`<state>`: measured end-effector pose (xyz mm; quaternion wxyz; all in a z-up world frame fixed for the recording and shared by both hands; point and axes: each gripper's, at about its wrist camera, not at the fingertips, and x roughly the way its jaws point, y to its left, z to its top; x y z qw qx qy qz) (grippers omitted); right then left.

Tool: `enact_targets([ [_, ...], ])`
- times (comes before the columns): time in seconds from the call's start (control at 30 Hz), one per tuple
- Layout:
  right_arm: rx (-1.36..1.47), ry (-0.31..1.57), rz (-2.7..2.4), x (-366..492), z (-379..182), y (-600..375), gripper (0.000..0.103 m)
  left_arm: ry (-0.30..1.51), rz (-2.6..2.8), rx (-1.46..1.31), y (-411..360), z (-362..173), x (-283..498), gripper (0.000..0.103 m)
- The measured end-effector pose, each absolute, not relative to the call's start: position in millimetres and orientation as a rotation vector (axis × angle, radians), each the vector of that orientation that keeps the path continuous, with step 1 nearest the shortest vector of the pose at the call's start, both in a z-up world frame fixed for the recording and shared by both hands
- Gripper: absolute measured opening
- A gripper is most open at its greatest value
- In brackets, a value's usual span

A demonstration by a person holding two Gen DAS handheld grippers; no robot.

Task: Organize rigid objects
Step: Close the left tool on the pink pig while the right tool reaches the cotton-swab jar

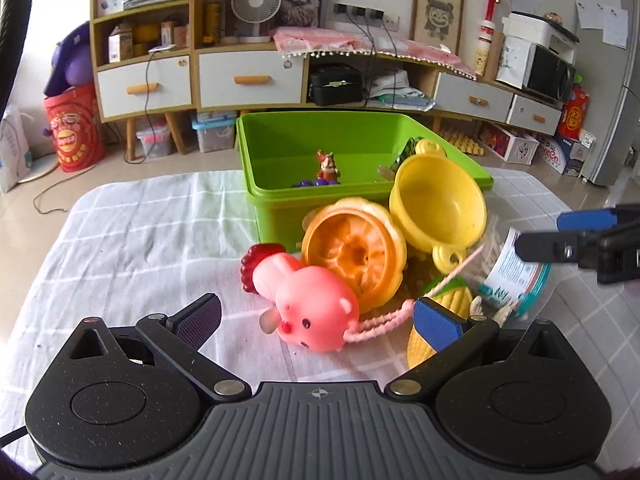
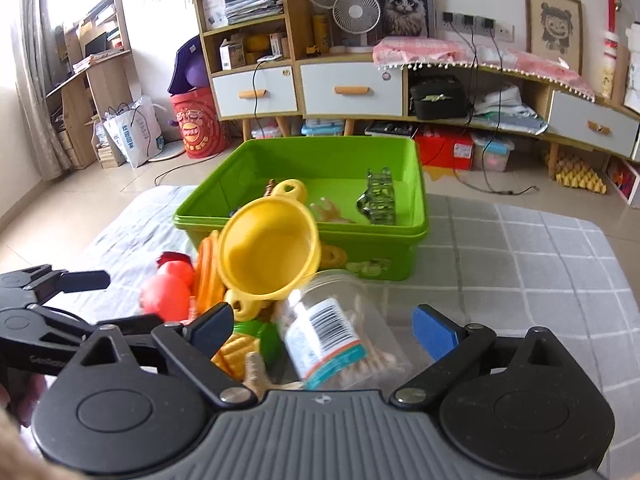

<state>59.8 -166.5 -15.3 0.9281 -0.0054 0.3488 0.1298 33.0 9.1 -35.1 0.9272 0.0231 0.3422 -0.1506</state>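
Observation:
A pile of toys lies in front of a green bin (image 1: pixel 276 216) (image 2: pixel 400 236). In it are a pink pig toy (image 1: pixel 316 308) (image 2: pixel 166 294), an orange mould (image 1: pixel 354 252), a yellow pot (image 1: pixel 438 210) (image 2: pixel 268 252), toy corn (image 1: pixel 452 300) (image 2: pixel 236 354) and a clear plastic jar (image 2: pixel 340 328) (image 1: pixel 516 276) on its side. My left gripper (image 1: pixel 320 324) is open with the pig's head between its fingers, pads apart from it. My right gripper (image 2: pixel 324 330) is open around the jar, not touching it. The bin holds a small figurine (image 1: pixel 327 166) and a green clip (image 2: pixel 380 196).
A grey checked cloth (image 1: pixel 140 240) (image 2: pixel 520 260) covers the table. The right gripper shows at the right edge of the left wrist view, above the jar. Behind the table stand cabinets with drawers (image 1: pixel 248 80), boxes and a red bucket (image 1: pixel 74 128) on the floor.

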Motion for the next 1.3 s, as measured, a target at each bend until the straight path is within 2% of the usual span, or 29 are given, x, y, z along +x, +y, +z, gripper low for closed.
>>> enact_targets([
  [0.37, -0.026, 0.711, 0.29, 64, -30, -168, 0.08, 0.703, -0.314, -0.074, 24, -41, 41, 0.101],
  [0.83, 0.014, 0.762, 0.258, 71, -44, -182, 0.08, 0.765, -0.26, -0.44, 54, -43, 57, 0.096],
  [1.1, 0.016, 0.804, 0.244, 74, -51, -182, 0.08, 0.837, -0.233, -0.511, 51, -53, 64, 0.082],
  [1.3, 0.03, 0.822, 0.243, 75, -55, -183, 0.08, 0.863, -0.238, -0.493, 42, -55, 67, 0.076],
])
